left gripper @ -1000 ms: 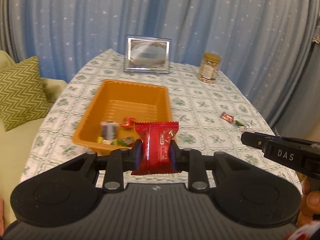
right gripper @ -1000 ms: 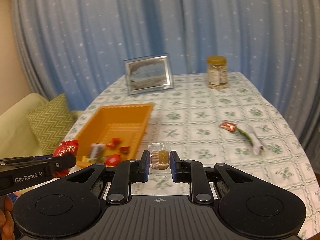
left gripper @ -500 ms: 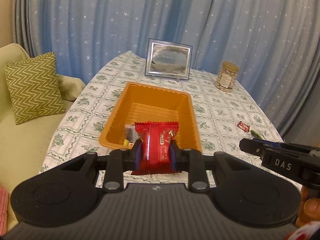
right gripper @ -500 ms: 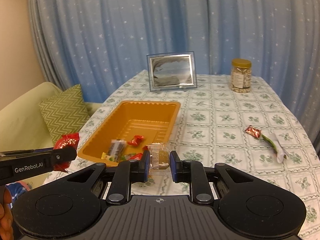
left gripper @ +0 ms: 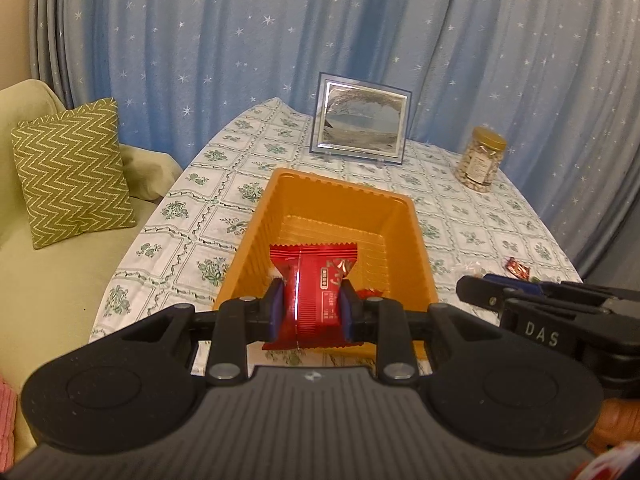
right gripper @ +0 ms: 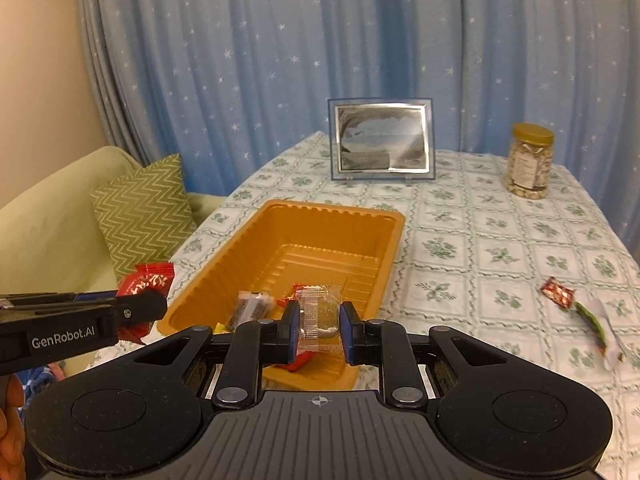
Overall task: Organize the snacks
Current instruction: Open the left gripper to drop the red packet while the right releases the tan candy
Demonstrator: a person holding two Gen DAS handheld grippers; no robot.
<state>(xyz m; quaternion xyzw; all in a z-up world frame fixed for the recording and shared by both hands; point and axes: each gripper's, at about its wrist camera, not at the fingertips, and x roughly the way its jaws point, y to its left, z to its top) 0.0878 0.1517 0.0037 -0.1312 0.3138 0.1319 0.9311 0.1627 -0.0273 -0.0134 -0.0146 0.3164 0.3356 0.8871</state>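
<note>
From my left wrist camera, my left jaws [left gripper: 312, 310] are pinching a red snack packet [left gripper: 313, 294] upright between the blue pads, and the packet hangs over the near end of the orange tray [left gripper: 404, 216], which sits on the desk [left gripper: 216, 208] under a green-flowered cloth. A bit of another red wrapper [left gripper: 370, 293] shows inside the tray just right of my pad. Beyond the tray a picture frame [left gripper: 360, 120] stands at the far edge, with a jar [left gripper: 480, 160] off to its right. My right jaws [left gripper: 476, 286] reach in from the right side, seen edge-on, so from here I cannot tell their grip; a small red candy [left gripper: 516, 268] lies on the cloth behind them. A green zigzag cushion [left gripper: 72, 172] leans on the sofa at the left. From my right wrist camera, my right jaws [right gripper: 320, 326] are pinching a clear-wrapped snack [right gripper: 319, 316] over the tray's [right gripper: 256, 252] near end, where a dark wrapped piece [right gripper: 250, 308] and red wrappers [right gripper: 294, 292] already lie on its floor. My left jaws [right gripper: 148, 304] come in from the left with the red packet [right gripper: 146, 280] clamped at their tip, held beside the tray's outer left wall. On the cloth to the right lie the red candy [right gripper: 556, 291] and a green-and-white wrapper [right gripper: 600, 328], well apart from the tray.
</note>
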